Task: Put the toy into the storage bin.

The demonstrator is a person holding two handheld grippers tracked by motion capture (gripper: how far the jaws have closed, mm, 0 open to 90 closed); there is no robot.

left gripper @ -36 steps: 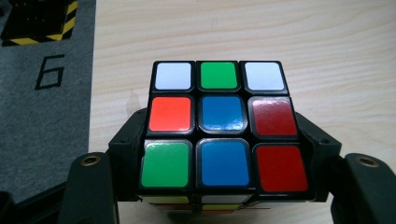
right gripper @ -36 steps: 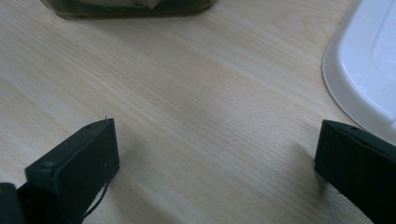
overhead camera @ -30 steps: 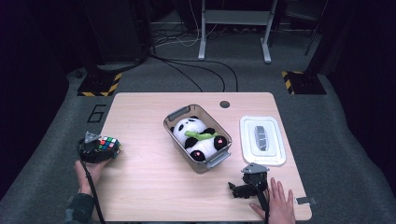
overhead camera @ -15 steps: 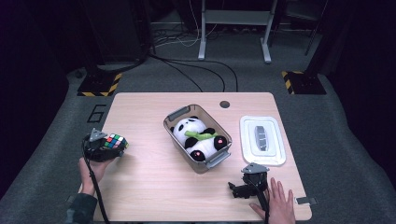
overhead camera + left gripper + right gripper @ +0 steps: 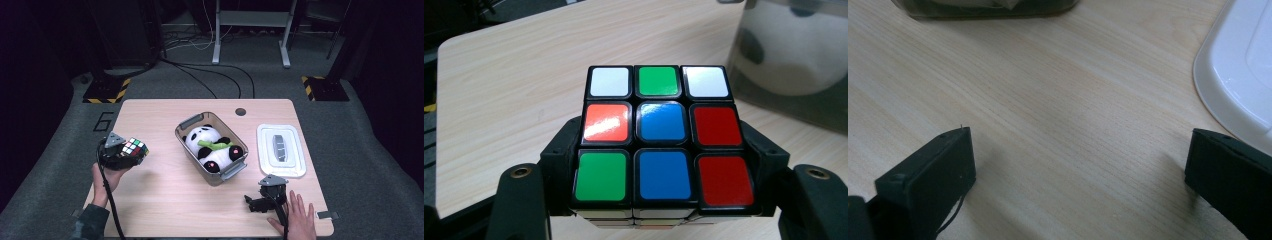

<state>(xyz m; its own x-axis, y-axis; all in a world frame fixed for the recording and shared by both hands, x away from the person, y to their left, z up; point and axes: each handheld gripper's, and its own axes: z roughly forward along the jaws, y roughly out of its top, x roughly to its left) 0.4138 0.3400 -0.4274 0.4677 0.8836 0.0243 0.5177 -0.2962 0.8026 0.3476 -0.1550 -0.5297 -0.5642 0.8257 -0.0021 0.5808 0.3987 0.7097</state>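
High view: left gripper (image 5: 131,156) sits over the table's (image 5: 165,200) left edge, jaws clamped on a cube (image 5: 134,147); cube is carried clear of the wood, a shadow under it. Left hand (image 5: 104,176) is below it, cable trailing off the near edge.

Left gripper view adds the grip detail: cube (image 5: 660,137) is squeezed between the two black jaws on its left and right sides. Top face reads white, green, white; orange, blue, red; green, blue, red. The bin's (image 5: 794,55) cloudy wall is at upper right, a black and white shape blurred behind it.

High view gives what that hides: the shape is a panda (image 5: 212,148) lying in the bin (image 5: 189,123), which stands mid-table and angled, grey handles at both ends. White lid (image 5: 281,150) lies flat to the bin's right, apart from it.

Right gripper (image 5: 262,200) rests on the table near the front right, right hand (image 5: 296,220) behind it. Right gripper view: jaws spread wide, bare wood between them (image 5: 1078,160), lid rim (image 5: 1218,85) at upper right just beyond the right jaw, bin base at the top edge.

Nothing lies on the table between cube and bin.

Versus a second ago: the cube and left gripper have shifted towards the bin and come up a little. Right gripper, bin, panda and lid are unchanged.
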